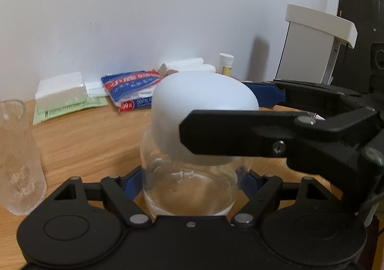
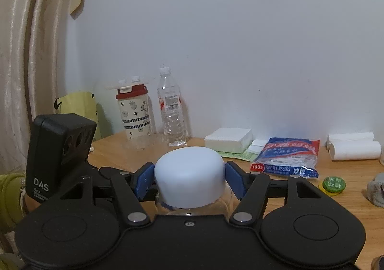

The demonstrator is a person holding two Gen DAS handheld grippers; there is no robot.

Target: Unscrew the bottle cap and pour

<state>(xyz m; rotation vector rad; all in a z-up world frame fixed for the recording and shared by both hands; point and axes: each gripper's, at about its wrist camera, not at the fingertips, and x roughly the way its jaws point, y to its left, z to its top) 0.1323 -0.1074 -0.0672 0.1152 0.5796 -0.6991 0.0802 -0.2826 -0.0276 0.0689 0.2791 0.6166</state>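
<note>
Bracing the clear bottle (image 1: 192, 188) low on its body, the left gripper (image 1: 190, 181) is closing its blue pads against the glassy wall on both sides, so the vessel is staying put while the top is worked. The bottle is standing upright on the wooden table (image 1: 96, 140), and its wide white cap (image 1: 204, 111) is still sitting on the neck.

Coming in from the bottle's right side, the right gripper (image 1: 252, 114) is straddling the cap, one black finger crossing its front and one blue pad reaching round behind; in the right wrist view the right gripper's pads (image 2: 144, 179) are lying just beside the cap's flanks, and whether they are truly pinching it I cannot tell. This split looks deliberate: one tool is anchoring, the other is placed to twist.

To the bottle's left a frosted empty glass (image 1: 16, 157) is waiting near, probably as the pouring target. Behind the bottle, against the wall, a packet of dental flossers (image 1: 129, 92) and a stack of white tissues (image 1: 60, 90) are lying well apart from it.

Judging by the seated cap, the unscrewing is only beginning, and pouring is not yet possible.
</note>
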